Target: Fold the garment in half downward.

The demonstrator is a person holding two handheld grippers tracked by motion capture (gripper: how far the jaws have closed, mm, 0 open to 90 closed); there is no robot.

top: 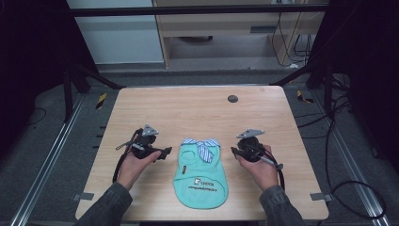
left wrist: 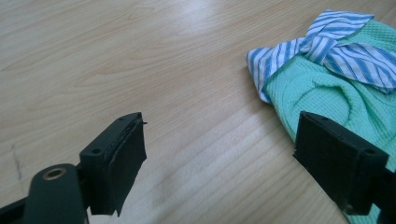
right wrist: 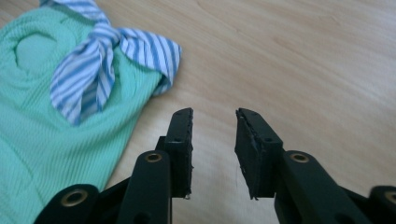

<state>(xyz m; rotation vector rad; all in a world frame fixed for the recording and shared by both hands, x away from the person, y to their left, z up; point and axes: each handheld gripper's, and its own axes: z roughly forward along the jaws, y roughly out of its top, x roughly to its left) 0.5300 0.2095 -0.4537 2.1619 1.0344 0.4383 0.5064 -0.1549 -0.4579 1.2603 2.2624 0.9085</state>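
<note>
Mint-green pet shirt (top: 199,175) with striped bow (top: 202,145) lies flat on wooden table (top: 197,110). Left gripper (top: 165,153), just left of shirt, jaws wide apart, empty. Right gripper (top: 234,150), just right of shirt, jaws narrowly parted, empty.

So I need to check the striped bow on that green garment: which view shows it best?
The right gripper view: the striped bow lies close and whole. The left gripper view cuts its far edge; the high view shows it small.
</note>
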